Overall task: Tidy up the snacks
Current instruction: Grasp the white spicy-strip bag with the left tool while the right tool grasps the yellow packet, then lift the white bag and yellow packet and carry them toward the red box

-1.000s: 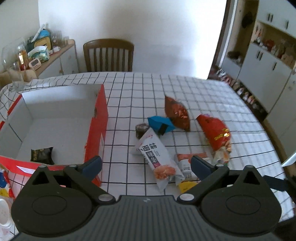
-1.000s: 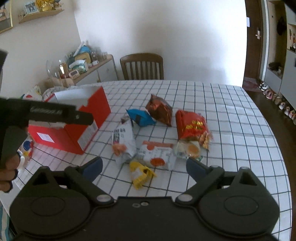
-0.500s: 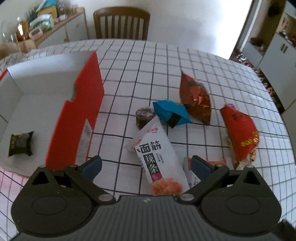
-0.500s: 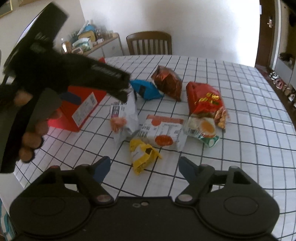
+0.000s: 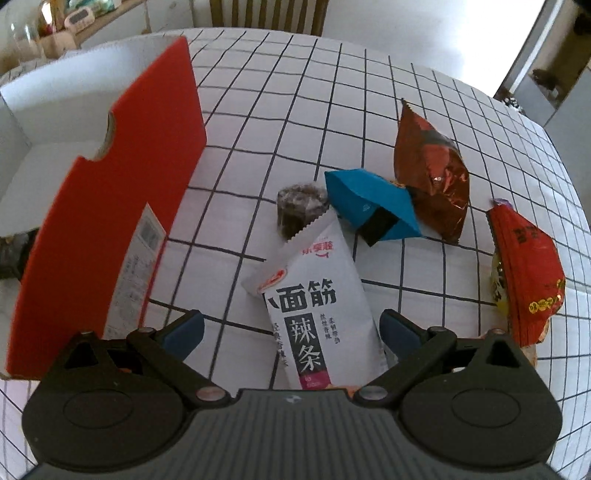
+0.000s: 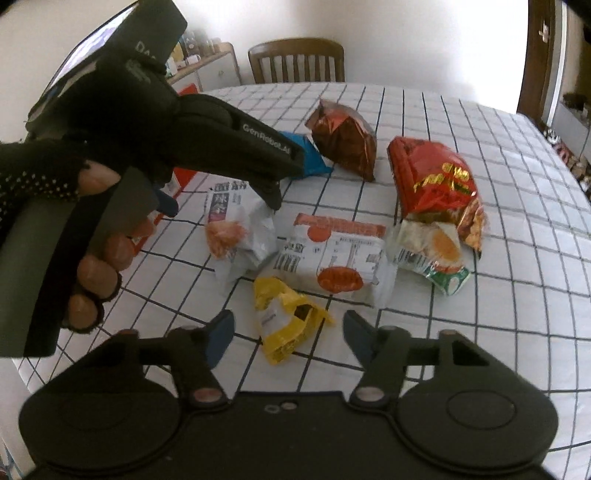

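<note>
My left gripper [image 5: 291, 328] is open and straddles the lower end of a white snack pack with black lettering [image 5: 314, 306]. Behind it lie a small dark round snack [image 5: 299, 206], a blue packet [image 5: 369, 203], a brown foil bag [image 5: 432, 166] and a red bag [image 5: 524, 273]. The red box with white inside [image 5: 110, 192] stands at left. My right gripper [image 6: 288, 336] is open and hovers over a yellow packet [image 6: 284, 317]. In the right wrist view the left gripper's body [image 6: 207, 144] hangs above the white pack [image 6: 240, 229].
A white-and-orange packet [image 6: 336, 254] and a green-edged packet [image 6: 432, 251] lie by the red bag [image 6: 436, 181] on the checked tablecloth [image 6: 498, 295]. A wooden chair [image 6: 295, 59] stands at the far edge. A sideboard with clutter [image 5: 74, 18] stands at back left.
My left gripper has come forward and down over the white pack, which now lies between its fingers. My right gripper has dropped closer to the yellow packet and its fingers have narrowed slightly.
</note>
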Tool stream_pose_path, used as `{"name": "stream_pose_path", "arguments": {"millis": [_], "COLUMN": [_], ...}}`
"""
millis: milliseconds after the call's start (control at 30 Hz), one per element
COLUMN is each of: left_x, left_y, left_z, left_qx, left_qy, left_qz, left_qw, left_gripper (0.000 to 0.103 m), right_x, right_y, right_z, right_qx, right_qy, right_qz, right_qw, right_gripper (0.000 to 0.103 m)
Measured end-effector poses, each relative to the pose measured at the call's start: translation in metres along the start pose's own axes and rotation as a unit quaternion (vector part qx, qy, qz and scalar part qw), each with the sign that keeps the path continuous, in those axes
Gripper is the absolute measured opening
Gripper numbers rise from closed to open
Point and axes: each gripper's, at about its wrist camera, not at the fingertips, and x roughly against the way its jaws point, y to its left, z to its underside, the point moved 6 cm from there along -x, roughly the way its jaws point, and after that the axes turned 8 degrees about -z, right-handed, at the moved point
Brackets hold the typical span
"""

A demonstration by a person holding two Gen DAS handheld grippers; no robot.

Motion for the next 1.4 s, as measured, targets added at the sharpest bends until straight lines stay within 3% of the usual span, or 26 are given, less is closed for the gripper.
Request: {"name": "stream_pose_path", "arguments": {"millis": [200,367,467,800,1400], "left_x": [-0.004,0.0,0.003,0.017,0.069], "left_y": [0.0,-0.005,-0.004,0.011,0.047], "left_z": [-0.002,-0.002,-0.001,0.007,0.036], "left_qx": [0.014,0.008,0.009,0.002,-0.008], "left_qy": [0.007,0.005,0.003,-0.003,-0.022], "left_qz": [0.011,0.021,0.023,0.036,0.07], "left_qw": [0.9998,0.9997,0.9997,0.9994,0.9973], "left_gripper": [0.087,0.05,0.043,0.033,0.032], "right_x": [-0.006,-0.007,-0.007,0.002,0.048], "right_y": [-0.002,-0.001,0.001,0.003,0.017], "right_z": [0.0,0.001,0.001,0.003,-0.001], "right_qx": [-0.006,-0.007,-0.006,-0.018,-0.057], "right_qy": [0.004,0.006,0.005,-0.006,-0.037], "right_qz": [0.0,-0.002,0.001,0.007,0.001], "right_qw": [1.0,1.0,1.0,1.0,0.998], "right_gripper": [0.051,0.034,0.03,0.024,0.024]}}
